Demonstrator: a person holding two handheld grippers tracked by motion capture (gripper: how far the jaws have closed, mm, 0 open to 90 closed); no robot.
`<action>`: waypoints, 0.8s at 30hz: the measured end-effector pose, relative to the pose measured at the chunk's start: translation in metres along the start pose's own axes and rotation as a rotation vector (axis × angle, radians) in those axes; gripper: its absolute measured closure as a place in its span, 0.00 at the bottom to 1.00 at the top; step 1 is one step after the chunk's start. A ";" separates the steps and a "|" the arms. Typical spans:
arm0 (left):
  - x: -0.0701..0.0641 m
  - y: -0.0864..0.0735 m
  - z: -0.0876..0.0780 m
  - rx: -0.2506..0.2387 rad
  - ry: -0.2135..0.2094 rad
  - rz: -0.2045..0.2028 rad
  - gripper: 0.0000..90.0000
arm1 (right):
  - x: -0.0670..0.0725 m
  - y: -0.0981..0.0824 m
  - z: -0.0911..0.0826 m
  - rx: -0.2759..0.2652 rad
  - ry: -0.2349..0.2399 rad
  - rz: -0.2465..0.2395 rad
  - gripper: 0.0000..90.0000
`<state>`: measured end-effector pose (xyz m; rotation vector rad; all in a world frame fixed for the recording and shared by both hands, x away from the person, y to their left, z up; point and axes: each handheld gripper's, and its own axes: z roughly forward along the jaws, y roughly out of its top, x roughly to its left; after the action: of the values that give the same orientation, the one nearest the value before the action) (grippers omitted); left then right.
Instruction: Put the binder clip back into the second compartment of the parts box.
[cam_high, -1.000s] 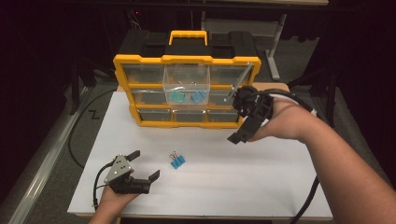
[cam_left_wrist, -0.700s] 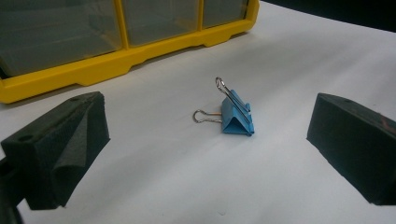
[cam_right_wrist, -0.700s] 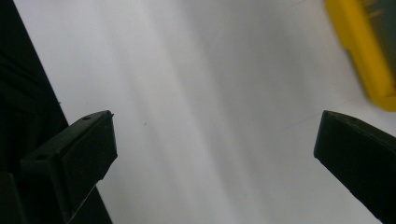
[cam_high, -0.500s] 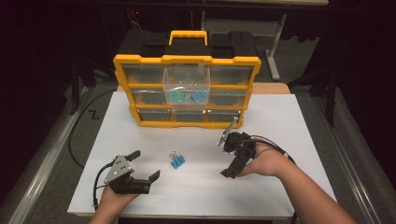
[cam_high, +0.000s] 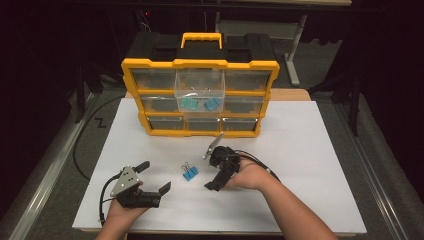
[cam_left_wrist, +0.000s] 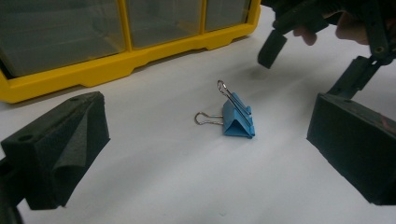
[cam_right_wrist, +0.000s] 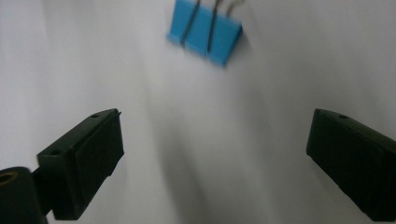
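Observation:
A blue binder clip lies on the white table top between my two grippers. My left gripper rests at the front left, open, with the clip straight ahead of its empty jaws. My right gripper hovers just right of the clip, open and pointing down at the table. In the right gripper view the clip lies beyond the spread jaws, not between them. The left gripper view also catches the right gripper past the clip.
A yellow drawer organizer stands at the back of the table. Its clear middle drawer is pulled out and holds two blue clips. The table's front edge lies close under both hands.
My right gripper has come away from the organizer, down and toward the front, to just right of the clip. The left gripper and the clip have stayed put.

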<state>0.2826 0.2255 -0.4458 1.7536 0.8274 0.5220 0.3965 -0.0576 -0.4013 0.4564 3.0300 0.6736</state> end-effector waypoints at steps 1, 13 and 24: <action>0.000 0.000 0.000 -0.001 0.001 -0.002 0.00 | 0.000 0.006 0.002 -0.013 0.006 -0.008 0.07; 0.000 0.000 0.000 0.000 -0.007 0.010 0.00 | -0.004 0.069 0.019 -0.031 0.063 -0.067 0.45; 0.000 0.000 -0.001 0.004 -0.005 0.011 0.00 | -0.001 0.074 0.019 -0.008 0.092 -0.078 0.86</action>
<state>0.2823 0.2262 -0.4460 1.7633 0.8163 0.5232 0.4194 0.0143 -0.3881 0.3132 3.1099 0.7212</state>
